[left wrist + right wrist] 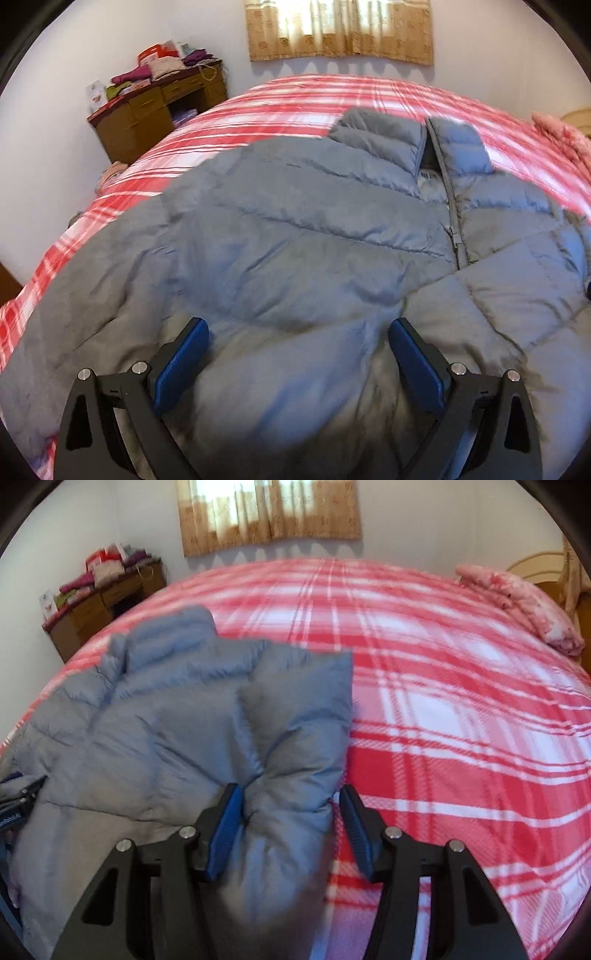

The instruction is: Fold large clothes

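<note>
Two tools are ours: the left tool [298,326] stands spread wide over the grey puffer jacket [295,236], its blue pads [181,365] clear of the cloth. The right tool [291,794] is also spread, with a bunched fold of the jacket between its pads, the left pad against the cloth and the right one just apart. We see the jacket lying zipped, collar toward the far edge of the plaid-covered bed [443,686].

Grey quilted jacket [295,236] on a red-and-white plaid bedcover [443,701]; blue-padded black fingers [181,365].
</note>
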### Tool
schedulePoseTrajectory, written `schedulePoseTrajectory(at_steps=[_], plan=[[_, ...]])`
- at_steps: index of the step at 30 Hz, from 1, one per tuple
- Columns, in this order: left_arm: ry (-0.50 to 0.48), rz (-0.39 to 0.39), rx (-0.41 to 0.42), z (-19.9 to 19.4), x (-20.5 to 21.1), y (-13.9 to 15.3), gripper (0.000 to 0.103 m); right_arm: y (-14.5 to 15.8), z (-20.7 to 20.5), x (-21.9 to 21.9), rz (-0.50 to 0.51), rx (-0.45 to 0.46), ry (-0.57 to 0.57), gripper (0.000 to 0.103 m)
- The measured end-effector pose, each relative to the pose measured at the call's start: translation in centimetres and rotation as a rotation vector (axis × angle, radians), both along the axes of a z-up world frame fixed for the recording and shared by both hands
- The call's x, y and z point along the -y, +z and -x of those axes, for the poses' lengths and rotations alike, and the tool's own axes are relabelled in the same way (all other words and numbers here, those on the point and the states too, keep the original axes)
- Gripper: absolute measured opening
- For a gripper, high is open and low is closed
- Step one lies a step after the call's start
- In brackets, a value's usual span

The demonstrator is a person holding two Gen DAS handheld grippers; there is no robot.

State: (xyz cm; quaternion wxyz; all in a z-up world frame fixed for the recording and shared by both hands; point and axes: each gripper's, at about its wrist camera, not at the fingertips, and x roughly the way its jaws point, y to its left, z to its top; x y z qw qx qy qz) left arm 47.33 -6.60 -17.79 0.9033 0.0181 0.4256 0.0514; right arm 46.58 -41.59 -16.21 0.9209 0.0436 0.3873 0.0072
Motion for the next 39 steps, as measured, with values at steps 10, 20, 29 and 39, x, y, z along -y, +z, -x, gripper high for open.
schedulePoseTrajectory(at_steps=[10,20,29,39], plan=[[-0.022,0.017,0.006,4.0,-0.4,-1.4,0.099,-2.6,3.7,-4.6,0.124,-0.065,0.116,0.067],[0.020,0.042,0.080,6.6,-4.1,2.9,0.099,0.6,7.9,-1.9,0.042,-0.002,0.069,0.077],[0.326,-0.103,0.075,13.2,-21.1,5.1,0.099,0.7,16.5,0.7,0.091,0.029,-0.042,0.089],[0.557,0.019,-0.043,19.5,-33.8,0.4,0.099,-0.6,17.9,1.0,0.129,0.053,-0.084,0.089]])
